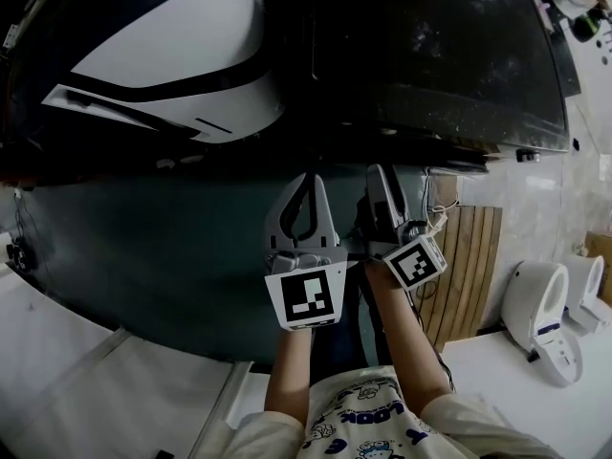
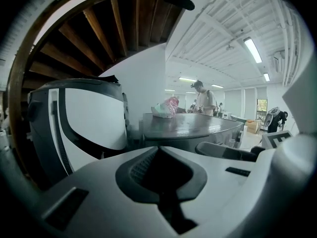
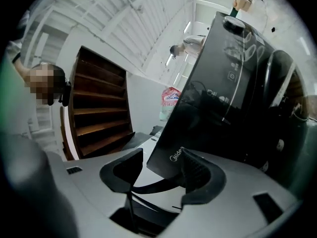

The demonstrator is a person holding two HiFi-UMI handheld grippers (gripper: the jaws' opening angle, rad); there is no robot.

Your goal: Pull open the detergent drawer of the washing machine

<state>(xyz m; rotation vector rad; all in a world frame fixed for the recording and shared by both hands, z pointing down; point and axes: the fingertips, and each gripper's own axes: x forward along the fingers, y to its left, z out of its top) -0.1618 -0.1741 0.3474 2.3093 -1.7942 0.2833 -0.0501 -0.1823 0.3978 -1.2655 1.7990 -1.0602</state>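
Glossy black washing machine (image 3: 233, 88)

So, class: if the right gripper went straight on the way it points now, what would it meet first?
Probably the washer's dark panel: one corner of it shows between the parted jaws of the right gripper in that gripper's own view. How near it is cannot be judged.
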